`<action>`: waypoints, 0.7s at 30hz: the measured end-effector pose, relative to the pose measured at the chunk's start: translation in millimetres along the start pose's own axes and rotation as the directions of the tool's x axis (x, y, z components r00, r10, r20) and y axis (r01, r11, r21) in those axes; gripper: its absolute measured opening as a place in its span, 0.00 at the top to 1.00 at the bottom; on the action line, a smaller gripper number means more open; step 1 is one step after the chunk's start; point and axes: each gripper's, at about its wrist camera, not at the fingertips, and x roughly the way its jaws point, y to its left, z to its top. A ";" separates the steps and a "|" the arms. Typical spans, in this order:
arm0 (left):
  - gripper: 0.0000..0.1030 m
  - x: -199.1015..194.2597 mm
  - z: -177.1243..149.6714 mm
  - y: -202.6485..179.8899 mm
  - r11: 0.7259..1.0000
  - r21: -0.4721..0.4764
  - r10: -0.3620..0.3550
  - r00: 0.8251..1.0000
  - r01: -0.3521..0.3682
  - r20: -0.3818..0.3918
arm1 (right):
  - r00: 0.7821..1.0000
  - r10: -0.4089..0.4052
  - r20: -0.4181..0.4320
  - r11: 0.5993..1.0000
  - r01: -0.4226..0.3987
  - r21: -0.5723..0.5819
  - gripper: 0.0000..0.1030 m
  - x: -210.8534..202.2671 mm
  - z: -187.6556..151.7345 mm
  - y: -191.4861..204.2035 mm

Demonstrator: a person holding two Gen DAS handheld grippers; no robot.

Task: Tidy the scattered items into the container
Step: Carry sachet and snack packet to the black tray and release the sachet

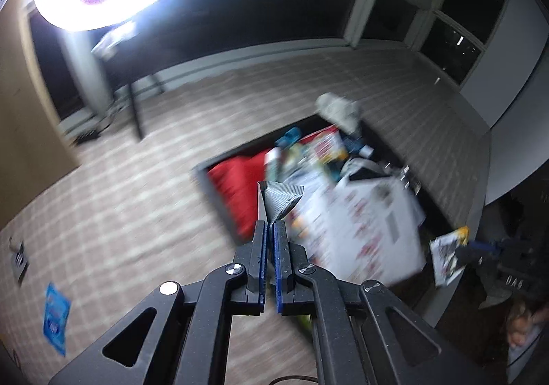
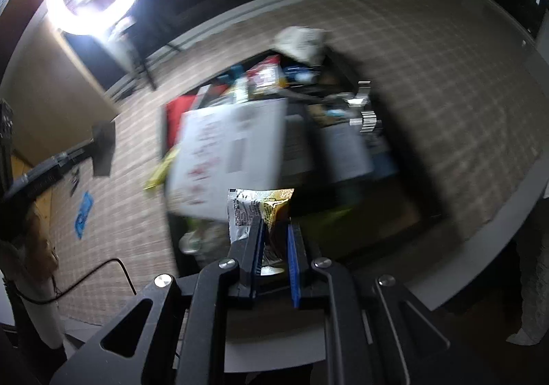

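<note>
Two tongs: left gripper point(image 1: 270, 225) pinches grey packet point(image 1: 279, 201); right gripper point(image 2: 274, 227) clamps yellow sachet point(image 2: 264, 210)
Container point(image 2: 346, 71): ahead, below both tips, heaped
Risk: packets released onto white box point(image 2: 226, 152) may slide out onto carpet point(image 1: 137, 186)

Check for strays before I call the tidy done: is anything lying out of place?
Yes. A blue packet lies alone on the carpet, well apart from the bin. Each gripper is shut on an item not yet in: left gripper on a grey packet, right gripper on a snack packet.
</note>
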 end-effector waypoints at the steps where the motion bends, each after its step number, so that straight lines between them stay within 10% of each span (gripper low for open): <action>1: 0.97 4.9 7.9 -9.6 1.000 0.009 -0.002 1.000 0.002 0.000 | 1.000 -0.003 -0.003 1.000 0.003 0.009 0.87 0.1 1.2 -13.3; 12: 0.95 49.3 67.7 -87.6 0.994 0.112 -0.002 1.000 0.003 -0.005 | 1.000 0.003 -0.027 0.999 -0.001 0.046 0.87 20.5 21.8 -82.5; 15: 0.61 56.5 74.9 -90.6 0.996 0.083 -0.018 1.000 0.019 -0.022 | 0.999 0.011 -0.047 1.000 -0.009 0.029 0.86 29.3 27.2 -84.0; 21: 0.59 57.4 75.7 -85.3 0.997 0.072 -0.012 1.000 0.013 -0.021 | 0.999 0.000 -0.040 0.999 0.002 0.044 0.76 30.8 33.9 -90.4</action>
